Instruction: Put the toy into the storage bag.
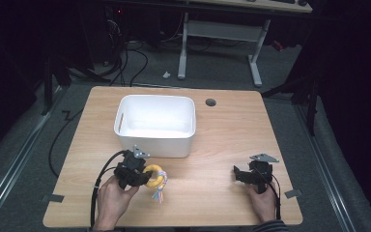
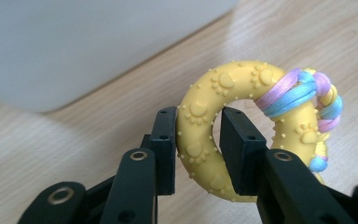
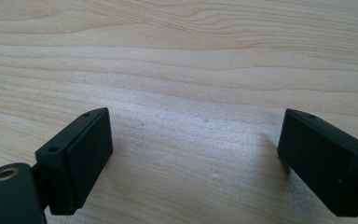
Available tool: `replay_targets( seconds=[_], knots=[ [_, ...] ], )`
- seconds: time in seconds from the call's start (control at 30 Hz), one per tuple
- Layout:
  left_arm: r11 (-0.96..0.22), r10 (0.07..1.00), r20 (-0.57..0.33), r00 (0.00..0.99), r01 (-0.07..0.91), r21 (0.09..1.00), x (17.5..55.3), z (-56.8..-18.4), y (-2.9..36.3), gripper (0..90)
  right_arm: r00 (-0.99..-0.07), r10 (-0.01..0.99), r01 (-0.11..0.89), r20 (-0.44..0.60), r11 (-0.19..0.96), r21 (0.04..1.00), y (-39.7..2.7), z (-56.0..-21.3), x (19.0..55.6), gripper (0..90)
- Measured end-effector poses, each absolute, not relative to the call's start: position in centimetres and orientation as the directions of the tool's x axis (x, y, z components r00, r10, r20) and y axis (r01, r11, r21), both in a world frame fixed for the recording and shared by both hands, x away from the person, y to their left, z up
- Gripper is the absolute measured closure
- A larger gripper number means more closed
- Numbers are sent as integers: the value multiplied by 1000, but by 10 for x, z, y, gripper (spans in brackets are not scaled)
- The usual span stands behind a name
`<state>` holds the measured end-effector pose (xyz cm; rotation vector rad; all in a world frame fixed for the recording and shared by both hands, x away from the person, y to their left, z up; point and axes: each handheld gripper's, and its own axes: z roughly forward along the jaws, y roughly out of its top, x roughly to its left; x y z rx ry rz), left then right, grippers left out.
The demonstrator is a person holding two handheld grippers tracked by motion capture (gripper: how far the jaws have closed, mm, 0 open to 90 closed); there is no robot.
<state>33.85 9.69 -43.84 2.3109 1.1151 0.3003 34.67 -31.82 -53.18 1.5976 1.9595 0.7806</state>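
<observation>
Yellow ring toy point(image 2: 200, 135), 1 item: studded rubber ring with paw-print relief, wrapped on one side with pink, blue and lilac cord point(image 2: 298, 91). In the left gripper view, the ring's band sits between the 2 black jaws of the left gripper point(image 2: 196, 140), which pinch it from both sides, 1 jaw passing through the hole; the rest of the ring extends toward 1 o'clock from the jaws, and the cord wrap lies at 2 o'clock. In the high view, the ring point(image 1: 155, 175) lies at 3 o'clock of the left gripper point(image 1: 145, 177), with the cord tail hanging toward 5 o'clock.

White bin point(image 1: 155, 123), 1 item: rectangular, open-topped, standing on the wooden table point(image 1: 222, 140) at 12 o'clock of the ring, near but apart.

Right gripper point(image 3: 196, 158), 1 item: jaws spread wide, nothing between them, bare wood grain beneath. In the high view it point(image 1: 235, 173) is at 3 o'clock of the ring, well apart.
</observation>
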Motion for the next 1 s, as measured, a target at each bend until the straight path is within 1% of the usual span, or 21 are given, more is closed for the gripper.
replay_targets(
  seconds=[0.07, 0.43, 0.73, 1.0],
  knots=[
    [-487, 785, -31, 618, 648, 585, 337, -432, 102, 674, -196, 980, 699, -18, 153, 699, -318, -532, 347, 97],
    [-455, 800, -41, 598, 652, 607, 336, -408, 112, 675, -199, 980, 698, -20, 156, 699, -318, -532, 347, 97],
    [-447, 809, -30, 586, 649, 616, 341, -388, 114, 675, -198, 980, 698, -20, 156, 699, -318, -532, 347, 97],
    [-416, 813, -53, 580, 641, 645, 348, -374, 121, 682, -199, 980, 697, -20, 156, 700, -318, -532, 346, 97]
  ],
)
